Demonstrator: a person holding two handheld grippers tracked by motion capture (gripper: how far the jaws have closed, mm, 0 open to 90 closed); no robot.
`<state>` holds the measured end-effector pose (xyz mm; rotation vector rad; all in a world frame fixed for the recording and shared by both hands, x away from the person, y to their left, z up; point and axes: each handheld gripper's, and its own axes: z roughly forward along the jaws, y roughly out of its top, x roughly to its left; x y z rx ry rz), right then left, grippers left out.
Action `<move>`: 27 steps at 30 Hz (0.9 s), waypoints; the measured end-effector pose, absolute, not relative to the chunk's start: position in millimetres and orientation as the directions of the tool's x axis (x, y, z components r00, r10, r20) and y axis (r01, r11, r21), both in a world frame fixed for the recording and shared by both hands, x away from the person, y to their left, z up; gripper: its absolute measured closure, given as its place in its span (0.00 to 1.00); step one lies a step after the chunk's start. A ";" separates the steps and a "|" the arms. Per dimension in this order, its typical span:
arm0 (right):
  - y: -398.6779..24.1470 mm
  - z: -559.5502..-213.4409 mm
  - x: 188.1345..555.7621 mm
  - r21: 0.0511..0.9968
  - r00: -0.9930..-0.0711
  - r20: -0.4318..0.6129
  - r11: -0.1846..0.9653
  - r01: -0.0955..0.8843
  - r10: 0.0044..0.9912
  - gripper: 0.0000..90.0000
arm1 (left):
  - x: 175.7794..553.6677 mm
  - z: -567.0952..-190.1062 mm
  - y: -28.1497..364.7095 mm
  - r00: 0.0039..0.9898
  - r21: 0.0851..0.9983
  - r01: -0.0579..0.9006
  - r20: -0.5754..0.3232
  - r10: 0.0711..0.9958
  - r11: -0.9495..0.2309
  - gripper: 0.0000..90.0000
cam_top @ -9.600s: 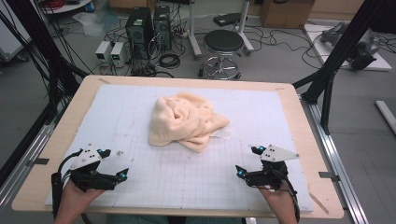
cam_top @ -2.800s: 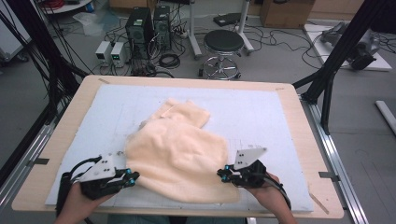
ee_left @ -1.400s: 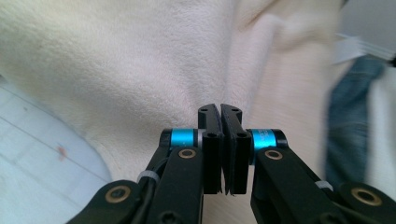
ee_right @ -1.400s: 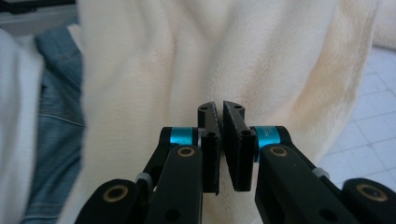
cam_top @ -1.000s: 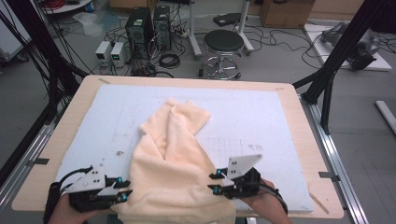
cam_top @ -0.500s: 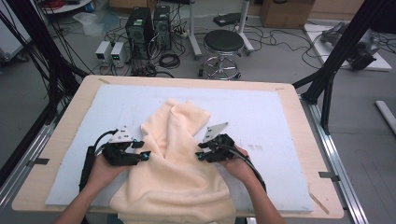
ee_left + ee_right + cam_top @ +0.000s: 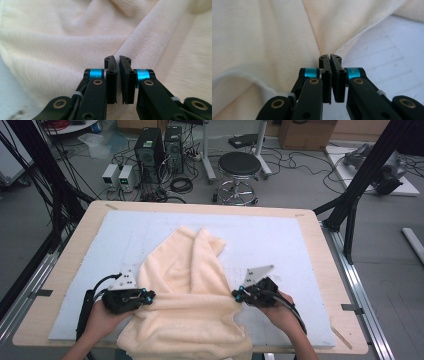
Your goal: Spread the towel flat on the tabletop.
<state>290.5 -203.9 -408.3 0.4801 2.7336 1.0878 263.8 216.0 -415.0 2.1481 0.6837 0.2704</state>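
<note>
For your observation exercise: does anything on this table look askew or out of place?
The cream fleece blanket lies rumpled and skewed, and its near edge spills over the front of the table.

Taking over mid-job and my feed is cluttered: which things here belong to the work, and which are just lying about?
In the job:
cream blanket
left gripper, shut on its edge
right gripper, shut on its edge
white mat

Lying about:
stool
computer towers
floor cables
</note>
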 end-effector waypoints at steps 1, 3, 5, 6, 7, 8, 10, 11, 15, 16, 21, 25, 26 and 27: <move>-203.9 -408.3 290.5 0.691 -0.936 -0.030 0.684 0.235 0.352 0.98 | 255.6 -413.6 213.8 0.837 0.786 0.364 -0.041 0.546 -0.499 0.94; -208.6 -411.2 261.3 0.676 -0.946 -0.030 0.704 0.218 0.322 0.97 | 239.8 -412.1 206.9 0.855 0.779 0.345 -0.031 0.518 -0.523 0.93; -208.0 -411.4 254.5 0.669 -0.948 -0.033 0.712 0.215 0.317 0.97 | 228.2 -410.9 202.5 0.868 0.774 0.330 -0.025 0.495 -0.541 0.92; -208.3 -408.3 242.4 0.675 -0.951 -0.052 0.713 0.190 0.303 0.92 | 223.2 -408.9 201.9 0.873 0.776 0.325 -0.027 0.487 -0.540 0.86; -209.2 -404.8 240.2 0.683 -0.949 -0.046 0.702 0.199 0.313 0.88 | 221.4 -406.1 202.4 0.876 0.778 0.323 -0.031 0.481 -0.538 0.83; -209.2 -404.8 240.2 0.683 -0.949 -0.046 0.702 0.199 0.313 0.88 | 221.6 -404.3 203.0 0.877 0.783 0.321 -0.033 0.479 -0.533 0.83; -210.3 -396.8 242.9 0.700 -0.945 -0.049 0.686 0.200 0.325 0.81 | 227.4 -397.3 204.9 0.875 0.794 0.310 -0.025 0.483 -0.522 0.78; -208.2 -390.5 251.7 0.708 -0.939 -0.068 0.680 0.192 0.336 0.76 | 232.4 -394.2 205.2 0.871 0.800 0.310 -0.023 0.490 -0.514 0.73; -198.9 -384.3 271.5 0.719 -0.933 -0.092 0.671 0.179 0.348 0.71 | 262.2 -383.5 203.0 0.860 0.811 0.302 -0.005 0.510 -0.501 0.68; -189.6 -385.2 289.1 0.713 -0.933 -0.119 0.683 0.157 0.339 0.68 | 271.9 -383.0 201.1 0.852 0.810 0.312 -0.007 0.523 -0.497 0.63; -169.2 -409.9 334.7 0.666 -0.935 -0.110 0.723 0.182 0.336 0.64 | 318.4 -400.7 195.4 0.815 0.803 0.329 0.025 0.579 -0.497 0.56; -166.2 -424.8 348.6 0.655 -0.941 -0.071 0.727 0.207 0.332 0.68 | 345.1 -422.9 195.7 0.807 0.746 0.420 -0.046 0.589 -0.517 0.57; -165.2 -430.3 351.8 0.642 -0.950 -0.059 0.740 0.199 0.307 0.75 | 349.0 -427.2 196.1 0.809 0.729 0.443 -0.074 0.583 -0.522 0.59; -167.0 -432.8 352.9 0.665 -0.954 -0.027 0.718 0.205 0.297 0.92 | 351.0 -431.0 195.6 0.812 0.709 0.459 -0.090 0.577 -0.535 0.70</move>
